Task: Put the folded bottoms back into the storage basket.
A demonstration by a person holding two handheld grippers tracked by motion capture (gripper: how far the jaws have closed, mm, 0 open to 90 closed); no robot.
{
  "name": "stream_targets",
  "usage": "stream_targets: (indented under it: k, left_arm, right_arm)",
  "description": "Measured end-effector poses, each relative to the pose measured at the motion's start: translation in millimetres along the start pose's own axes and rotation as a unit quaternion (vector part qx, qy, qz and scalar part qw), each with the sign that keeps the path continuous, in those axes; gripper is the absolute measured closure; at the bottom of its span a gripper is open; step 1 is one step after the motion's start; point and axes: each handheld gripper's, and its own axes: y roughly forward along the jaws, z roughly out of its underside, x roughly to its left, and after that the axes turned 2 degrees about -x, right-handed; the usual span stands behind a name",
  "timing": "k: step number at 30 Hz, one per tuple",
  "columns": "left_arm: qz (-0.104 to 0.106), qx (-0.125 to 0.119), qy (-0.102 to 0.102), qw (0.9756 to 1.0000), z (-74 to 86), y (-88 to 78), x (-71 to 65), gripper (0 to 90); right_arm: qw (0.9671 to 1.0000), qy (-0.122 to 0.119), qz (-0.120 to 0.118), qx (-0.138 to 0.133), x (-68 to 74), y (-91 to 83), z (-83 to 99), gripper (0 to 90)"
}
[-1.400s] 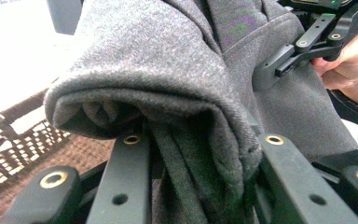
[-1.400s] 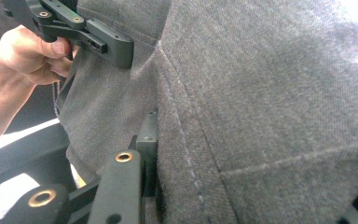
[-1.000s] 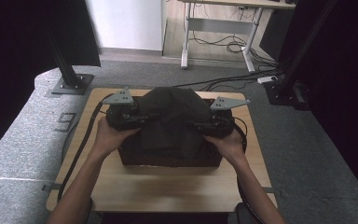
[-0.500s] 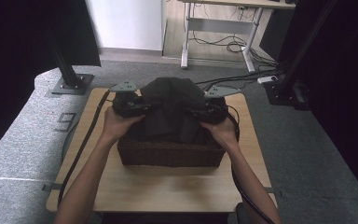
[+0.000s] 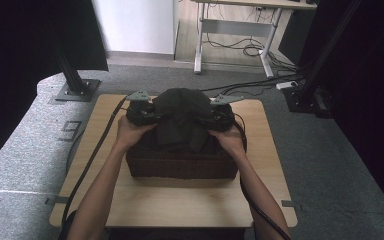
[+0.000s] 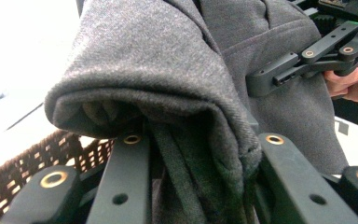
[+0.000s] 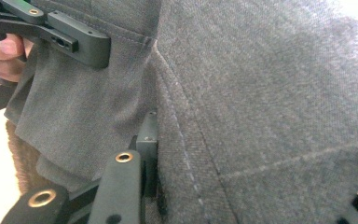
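The left gripper (image 5: 147, 114) and the right gripper (image 5: 215, 118) clamp a bundled dark grey garment (image 5: 180, 117) from its two sides, the cloth bulging up between them. Below both grippers sits a brown wicker basket (image 5: 180, 165), and the garment's lower folds hang into it. The basket rests on a wooden table (image 5: 180, 205). A black cable (image 5: 92, 160) trails from the left gripper, back past the person's forearm.

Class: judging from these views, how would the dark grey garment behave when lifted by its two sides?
Probably floppy: the garment bunches and folds between the left gripper and right gripper, sagging into the wicker basket. Its thick, fuzzy weave suggests it is unlikely to slip from the jaws.
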Motion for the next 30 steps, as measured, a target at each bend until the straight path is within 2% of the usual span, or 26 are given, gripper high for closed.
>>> stream_targets:
  k: [8,15,18,24,30]
  left_arm:
    - [-0.006,0.038,-0.012,0.9992,21.5,14.8,6.5,67.8]
    - [-0.016,0.083,-0.011,0.9964,31.7,16.4,9.1,67.7]
    - [-0.014,0.094,-0.016,0.9954,36.2,17.7,9.1,67.7]
    - [-0.005,0.114,-0.016,0.9934,39.3,36.8,2.9,67.7]
    - [0.001,0.126,-0.026,0.9917,36.8,55.6,-4.1,67.6]
  right_arm:
    - [0.999,0.021,0.0,0.04,-6.6,20.0,20.6,58.8]
    - [0.9971,0.032,-0.003,0.068,-3.4,33.9,31.8,58.7]
    - [0.996,0.036,-0.004,0.081,-1.5,38.5,35.7,58.9]
    - [0.9928,0.042,0.013,0.111,-4.7,33.6,43.2,60.6]
    - [0.9894,0.054,0.028,0.132,-16.5,21.4,47.7,61.8]
